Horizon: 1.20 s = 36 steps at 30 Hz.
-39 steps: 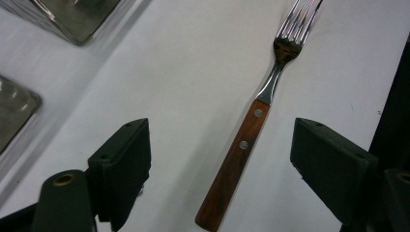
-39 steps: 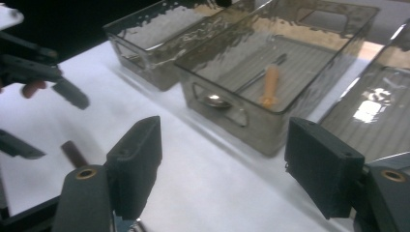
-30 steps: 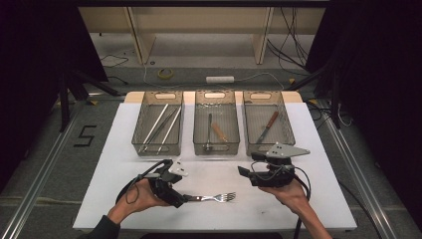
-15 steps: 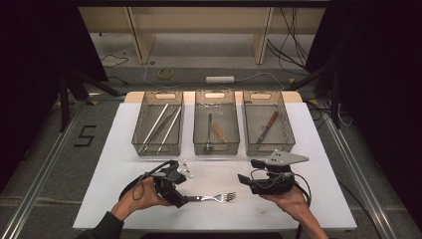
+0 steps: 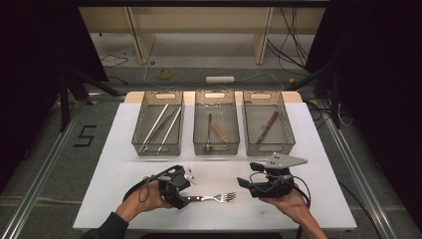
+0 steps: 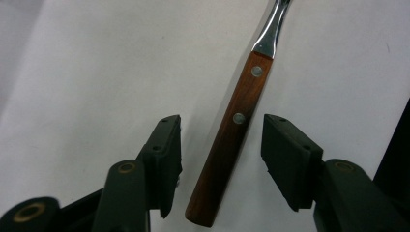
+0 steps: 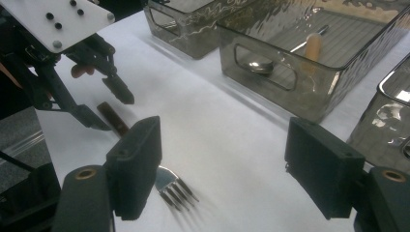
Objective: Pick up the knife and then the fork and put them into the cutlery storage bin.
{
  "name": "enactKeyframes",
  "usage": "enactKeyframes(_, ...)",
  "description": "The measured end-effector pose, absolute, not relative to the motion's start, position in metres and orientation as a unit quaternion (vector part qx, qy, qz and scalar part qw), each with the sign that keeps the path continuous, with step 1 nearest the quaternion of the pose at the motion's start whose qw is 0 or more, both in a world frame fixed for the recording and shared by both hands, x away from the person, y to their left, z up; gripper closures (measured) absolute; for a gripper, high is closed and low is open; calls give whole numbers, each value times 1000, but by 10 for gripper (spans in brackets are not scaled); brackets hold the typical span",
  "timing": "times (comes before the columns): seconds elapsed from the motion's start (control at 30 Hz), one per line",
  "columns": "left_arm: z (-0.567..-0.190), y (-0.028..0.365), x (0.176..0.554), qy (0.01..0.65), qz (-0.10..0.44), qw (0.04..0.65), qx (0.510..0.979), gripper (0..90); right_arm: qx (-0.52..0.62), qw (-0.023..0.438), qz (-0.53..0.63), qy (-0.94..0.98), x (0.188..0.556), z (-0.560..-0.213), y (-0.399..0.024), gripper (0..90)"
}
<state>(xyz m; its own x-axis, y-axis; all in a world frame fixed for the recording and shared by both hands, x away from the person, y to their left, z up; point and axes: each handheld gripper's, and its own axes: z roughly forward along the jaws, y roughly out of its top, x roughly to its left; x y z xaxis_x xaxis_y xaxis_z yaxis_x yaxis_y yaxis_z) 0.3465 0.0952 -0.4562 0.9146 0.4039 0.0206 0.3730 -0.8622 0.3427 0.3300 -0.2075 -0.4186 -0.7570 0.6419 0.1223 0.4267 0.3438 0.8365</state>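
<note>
While closing, left tongs astride fork

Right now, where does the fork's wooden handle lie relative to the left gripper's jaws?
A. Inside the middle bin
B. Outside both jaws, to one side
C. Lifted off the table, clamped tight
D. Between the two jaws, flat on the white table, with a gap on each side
D. In the left gripper view the fork lies flat on the table between the jaws of the left gripper, which have just been closing, with white showing on both sides of the handle.
</note>
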Motion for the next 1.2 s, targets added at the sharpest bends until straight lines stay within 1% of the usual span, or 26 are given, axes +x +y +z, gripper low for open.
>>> enactKeyframes(0.27, -458, 94, 346, 190, 43, 158, 968, 574, 329, 114, 469, 812, 330, -419, -207, 303)
enactKeyframes(0.6, -462, 91, 345, 170, 38, 139, 975, 631, 327, 113, 469, 813, 330, -419, -206, 304)
enactKeyframes(1.0, -463, 91, 345, 146, 26, 145, 978, 738, 327, 111, 468, 814, 330, -419, -206, 307)
enactKeyframes(1.2, -464, 92, 344, 141, 28, 150, 978, 750, 325, 112, 467, 815, 330, -419, -205, 307)
